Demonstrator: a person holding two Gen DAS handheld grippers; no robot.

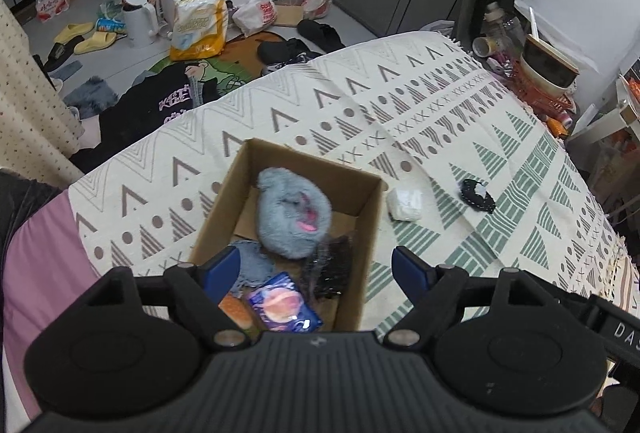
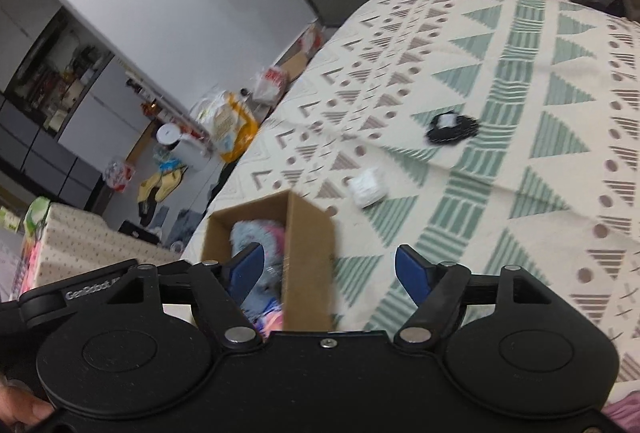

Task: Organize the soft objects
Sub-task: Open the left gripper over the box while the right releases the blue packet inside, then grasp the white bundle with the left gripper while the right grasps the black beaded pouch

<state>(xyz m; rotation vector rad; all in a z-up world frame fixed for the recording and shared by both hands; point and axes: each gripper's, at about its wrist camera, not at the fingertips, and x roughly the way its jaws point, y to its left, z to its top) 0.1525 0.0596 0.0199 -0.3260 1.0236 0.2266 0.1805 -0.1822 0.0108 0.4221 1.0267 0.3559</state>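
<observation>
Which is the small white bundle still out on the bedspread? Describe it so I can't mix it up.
Start at the cardboard box on the patterned bedspread. Just outside the box's right wall lies the white bundle, a pale crumpled lump. Its only neighbour, further right, is a flat black item; the bundle is all white and nearer the box.

One open brown cardboard box (image 1: 362, 233) holds one fluffy grey-blue plush slipper (image 1: 292, 219), one blue knitted cloth (image 1: 250, 267), one black glittery fabric piece (image 1: 332, 269), one shiny blue-and-pink packet (image 1: 284, 309) and one orange soft item (image 1: 236, 311), while one white folded cloth (image 1: 405, 204) and one black beaded pouch (image 1: 477, 195) lie on the one patterned cream bedspread (image 1: 460, 105).

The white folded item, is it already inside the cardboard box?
No, the white folded item lies on the patterned cloth beside the cardboard box.
</observation>
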